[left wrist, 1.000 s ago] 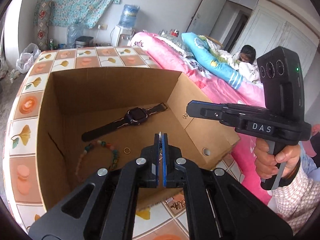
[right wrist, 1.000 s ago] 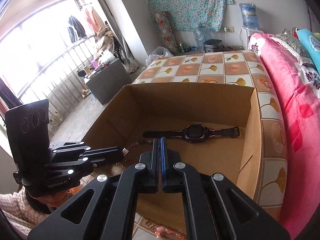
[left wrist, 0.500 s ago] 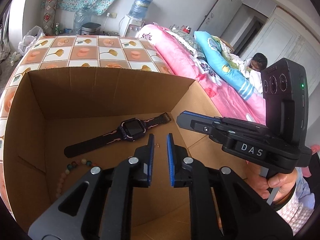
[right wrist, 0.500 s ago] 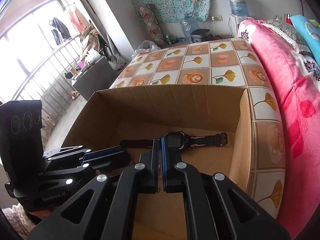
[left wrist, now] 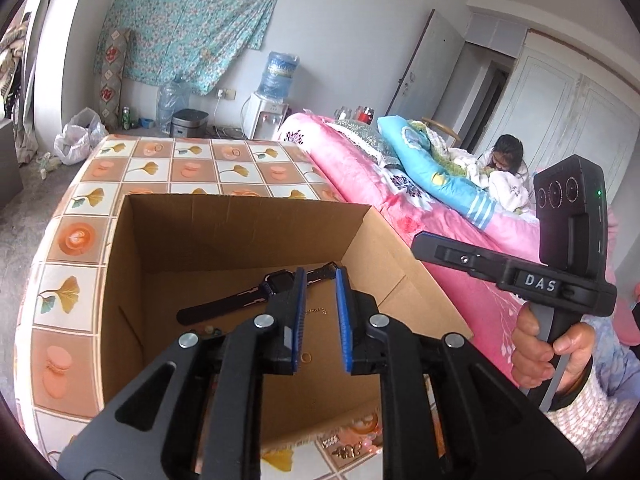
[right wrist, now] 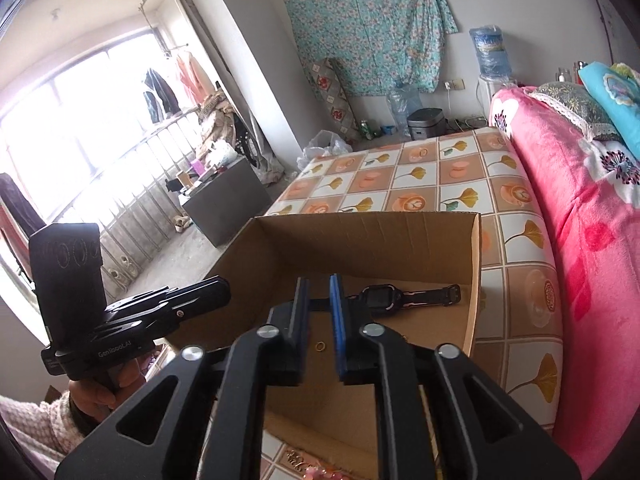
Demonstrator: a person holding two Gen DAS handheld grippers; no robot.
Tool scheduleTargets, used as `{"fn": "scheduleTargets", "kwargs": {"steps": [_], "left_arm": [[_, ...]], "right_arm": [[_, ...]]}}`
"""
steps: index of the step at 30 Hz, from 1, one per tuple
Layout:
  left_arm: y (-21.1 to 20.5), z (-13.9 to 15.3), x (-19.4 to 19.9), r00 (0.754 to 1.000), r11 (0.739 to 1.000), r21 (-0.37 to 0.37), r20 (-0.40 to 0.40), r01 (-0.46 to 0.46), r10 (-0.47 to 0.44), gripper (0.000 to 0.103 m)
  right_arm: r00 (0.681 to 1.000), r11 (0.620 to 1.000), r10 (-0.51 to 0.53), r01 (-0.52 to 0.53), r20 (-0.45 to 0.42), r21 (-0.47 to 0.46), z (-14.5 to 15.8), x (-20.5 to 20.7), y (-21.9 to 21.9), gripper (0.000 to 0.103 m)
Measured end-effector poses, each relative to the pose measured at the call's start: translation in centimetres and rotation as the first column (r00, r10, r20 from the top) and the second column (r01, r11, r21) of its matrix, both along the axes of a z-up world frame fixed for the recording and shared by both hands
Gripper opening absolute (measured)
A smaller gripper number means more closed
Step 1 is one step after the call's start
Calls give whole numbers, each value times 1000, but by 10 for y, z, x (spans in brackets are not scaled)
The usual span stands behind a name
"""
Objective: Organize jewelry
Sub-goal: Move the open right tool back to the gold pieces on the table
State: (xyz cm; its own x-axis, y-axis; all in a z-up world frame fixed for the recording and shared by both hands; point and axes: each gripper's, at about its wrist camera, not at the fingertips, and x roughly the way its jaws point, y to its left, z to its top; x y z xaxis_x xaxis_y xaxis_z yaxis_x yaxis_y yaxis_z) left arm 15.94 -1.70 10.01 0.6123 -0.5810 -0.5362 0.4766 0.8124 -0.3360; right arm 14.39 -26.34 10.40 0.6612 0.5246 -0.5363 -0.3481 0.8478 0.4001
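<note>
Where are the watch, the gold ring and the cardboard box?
watch [right wrist: 378, 300]: right wrist view, on its dark face.
gold ring [right wrist: 319, 346]: right wrist view, on the band.
cardboard box [left wrist: 240, 224]: left wrist view, on the far inner wall.

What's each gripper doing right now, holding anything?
Left gripper: fingers opening, nothing between them.
Right gripper: fingers opening, nothing between them.

box [left wrist: 248, 236]: matt cardboard | watch [right wrist: 400, 300]: glossy plastic | bed cover [right wrist: 592, 240]: plush cloth
</note>
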Motion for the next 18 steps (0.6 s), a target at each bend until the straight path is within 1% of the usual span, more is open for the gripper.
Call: {"fn": "scheduleTargets", "kwargs": {"steps": [1,5,7,9,12,16,18], "left_arm": [[5,2,-12,1000,1000,10,23,5,-6,20],[26,4,-60,994,997,79,107,16,-24,20],[37,0,-80,992,996,88,117,28,-38,22],[43,-8,-96,993,995,78,98,54,-62,22],[42,-26,-112,994,993,72,50,98,-102,22],[28,-60,-114,993,989,85,-41,118,-115,22],[19,-77,-110,992,987,116,-69,113,-106,22]], "right_arm": [[1000,1000,7,-7,22,9,3,-12,0,30],[995,998,51,-53,88,16,3,-58,3,30],[992,996,75,-79,97,36,-3,-78,4,30],[992,993,93,-98,86,59,-14,-94,4,30],[994,991,104,-106,25,83,-38,-105,7,30],[994,997,63,-59,-91,52,-74,-104,16,30],[990,999,35,-31,-136,32,-89,-98,19,27]]}}
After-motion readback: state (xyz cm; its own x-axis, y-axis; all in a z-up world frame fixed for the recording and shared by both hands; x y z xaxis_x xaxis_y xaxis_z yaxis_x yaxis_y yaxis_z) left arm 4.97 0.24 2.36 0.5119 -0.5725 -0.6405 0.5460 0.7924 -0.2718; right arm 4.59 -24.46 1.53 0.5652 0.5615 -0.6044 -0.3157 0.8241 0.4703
